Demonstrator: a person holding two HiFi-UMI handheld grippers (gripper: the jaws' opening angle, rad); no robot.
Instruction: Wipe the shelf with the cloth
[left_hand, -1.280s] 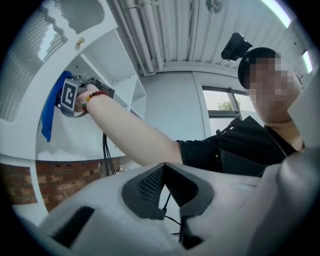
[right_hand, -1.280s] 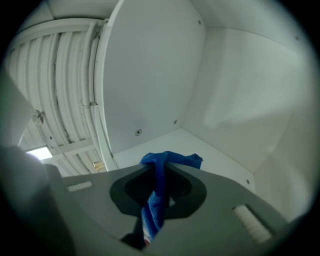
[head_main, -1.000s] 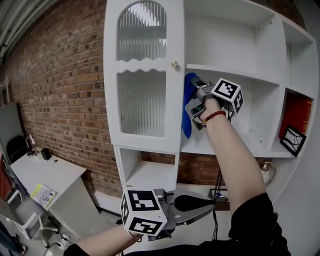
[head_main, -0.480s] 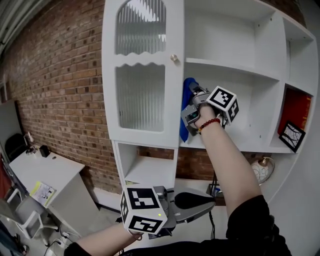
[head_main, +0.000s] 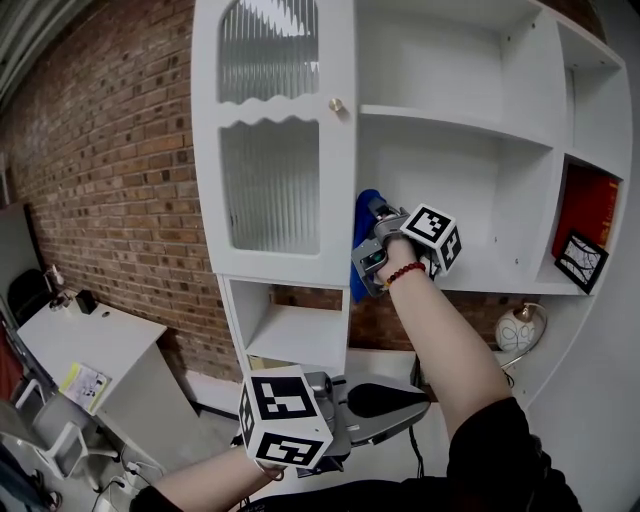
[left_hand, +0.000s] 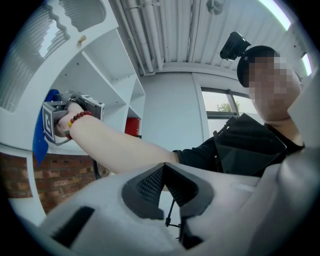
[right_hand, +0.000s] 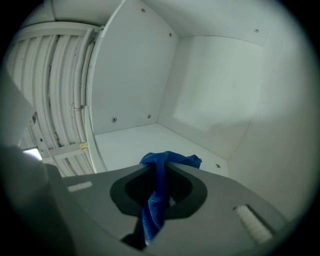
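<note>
Over the last second the right claw (head_main: 374, 222) had sunk from just under the upper board toward the floor of the shelf (head_main: 470, 285), and it kept its grip the whole way: its jaws were pinched tight on the blue cloth (head_main: 362, 210). A bunch of the cloth poked out ahead of them and the tail hung below, past the board's front edge. To my eye that meant the wipe was about to start rather than done. I could not tell whether the cloth was touching the board yet. From the claw's own camera the white board (right_hand: 135, 142) ahead looked bare right to the back corner. The awkward bit was just to the claw's left, where the edge of the ribbed-glass door (head_main: 270, 180) stood so close that a leftward sweep had little room. Well off to its right sat a red box (head_main: 588, 205) and a small framed picture (head_main: 578, 262) in the end compartment, out of the way. The left claw (head_main: 415, 402) hung low below it, jaws together on nothing.
</note>
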